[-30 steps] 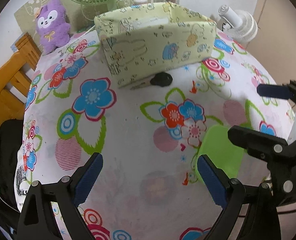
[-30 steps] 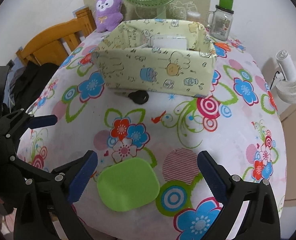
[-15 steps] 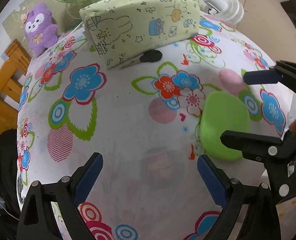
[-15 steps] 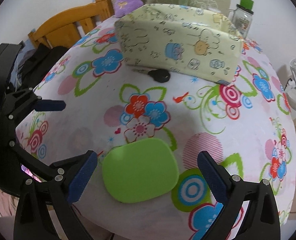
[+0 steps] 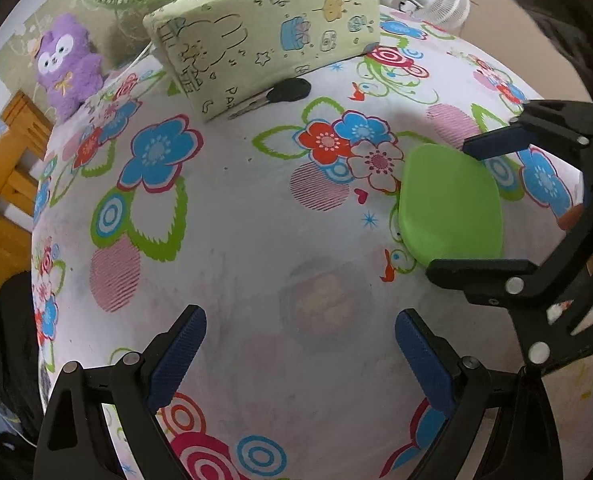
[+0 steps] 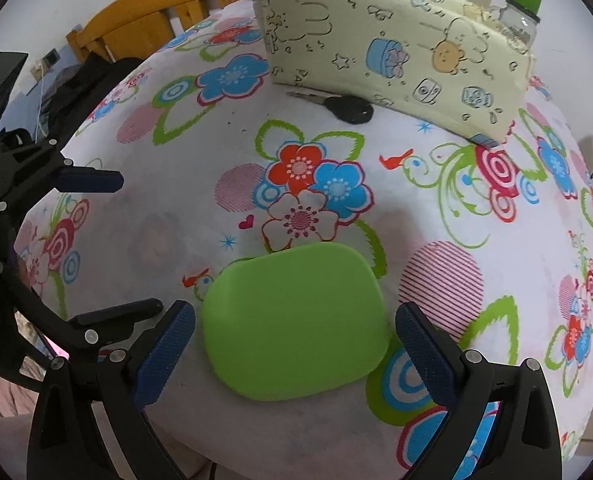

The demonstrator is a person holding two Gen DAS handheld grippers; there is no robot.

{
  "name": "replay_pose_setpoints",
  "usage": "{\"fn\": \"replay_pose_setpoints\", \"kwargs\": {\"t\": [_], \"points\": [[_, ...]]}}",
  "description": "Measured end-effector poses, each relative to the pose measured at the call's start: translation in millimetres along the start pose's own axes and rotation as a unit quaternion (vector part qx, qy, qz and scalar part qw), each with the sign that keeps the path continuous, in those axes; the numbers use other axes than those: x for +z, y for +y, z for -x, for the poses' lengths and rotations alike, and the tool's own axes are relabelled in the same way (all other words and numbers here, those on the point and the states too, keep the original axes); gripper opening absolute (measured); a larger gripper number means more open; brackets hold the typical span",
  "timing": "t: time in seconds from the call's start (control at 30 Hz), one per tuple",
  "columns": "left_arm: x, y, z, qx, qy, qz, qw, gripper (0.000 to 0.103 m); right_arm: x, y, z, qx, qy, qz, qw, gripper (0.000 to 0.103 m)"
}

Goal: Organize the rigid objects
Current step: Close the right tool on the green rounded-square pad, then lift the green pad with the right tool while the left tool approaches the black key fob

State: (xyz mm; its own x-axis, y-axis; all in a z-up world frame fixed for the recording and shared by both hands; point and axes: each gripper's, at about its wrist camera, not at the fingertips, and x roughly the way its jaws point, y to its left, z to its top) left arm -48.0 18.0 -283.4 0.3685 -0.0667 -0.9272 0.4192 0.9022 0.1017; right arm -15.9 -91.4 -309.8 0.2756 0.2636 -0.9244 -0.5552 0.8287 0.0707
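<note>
Green lid (image 6: 294, 320): flat on the floral tablecloth (image 6: 436, 208), between the right gripper (image 6: 294, 354)'s wide-spread fingers.
Left gripper (image 5: 300, 354): wide apart, holding nothing, beside the lid.
Black key (image 6: 346, 108): beyond the lid, against the fabric box (image 6: 396, 52).

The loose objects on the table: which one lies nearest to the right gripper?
The green rounded lid. It lies flat between the open fingers of the right gripper, while the black-headed key lies far off, against the yellow storage box.
</note>
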Motion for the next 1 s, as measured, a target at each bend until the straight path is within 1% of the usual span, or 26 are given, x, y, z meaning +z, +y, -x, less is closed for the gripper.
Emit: {"fn": "replay_pose_setpoints", "kwargs": {"t": [0.1, 0.13, 0.2, 0.23, 0.33, 0.4, 0.53, 0.63, 0.73, 1.0], "points": [[-2.0, -5.5, 2.4, 0.008, -0.005, -0.026, 0.9996, 0.099, -1.0, 5.7, -4.2, -0.019, -0.004, 0.017, 1.0, 0.103], [-2.0, -5.8, 2.5, 0.006, -0.003, -0.028, 0.9996, 0.1, -2.6, 10.5, -5.1, -0.033, -0.009, 0.035, 0.999, 0.102], [-1.5, -2.5, 0.5, -0.013, 0.006, -0.013, 0.9998, 0.1, -4.0, 11.9, -3.5, -0.037, -0.019, 0.042, 0.998, 0.101], [-1.1, -0.3, 0.0, -0.017, 0.007, -0.003, 0.9998, 0.1, -3.7, 9.5, -3.7, -0.028, -0.016, 0.036, 0.999, 0.098], [-0.5, 0.6, -1.0, -0.02, 0.012, 0.004, 0.9997, 0.101, -3.5, 7.6, -3.0, -0.029, -0.018, 0.035, 0.999, 0.096], [2.2, 0.3, -0.1, -0.015, 0.011, 0.004, 0.9998, 0.1, -2.9, 6.7, -2.2, -0.035, -0.018, 0.033, 0.999, 0.096], [15.9, 6.0, 0.3, -0.022, 0.004, 0.017, 0.9996, 0.1, 1.6, -2.5, 1.7, -0.048, -0.024, 0.012, 0.999, 0.096], [28.4, 11.2, -2.1, -0.03, 0.001, 0.031, 0.9991, 0.1, 8.8, -18.3, 5.9, -0.05, -0.026, -0.016, 0.998, 0.096], [43.9, 13.7, -5.0, -0.034, -0.005, 0.038, 0.9987, 0.1, 15.4, -30.8, 9.9, -0.056, -0.032, -0.03, 0.997, 0.096], [73.2, 18.4, -14.9, -0.045, -0.003, 0.063, 0.997, 0.1, 34.3, -67.7, 12.7, -0.064, -0.034, -0.061, 0.996, 0.096]]}}
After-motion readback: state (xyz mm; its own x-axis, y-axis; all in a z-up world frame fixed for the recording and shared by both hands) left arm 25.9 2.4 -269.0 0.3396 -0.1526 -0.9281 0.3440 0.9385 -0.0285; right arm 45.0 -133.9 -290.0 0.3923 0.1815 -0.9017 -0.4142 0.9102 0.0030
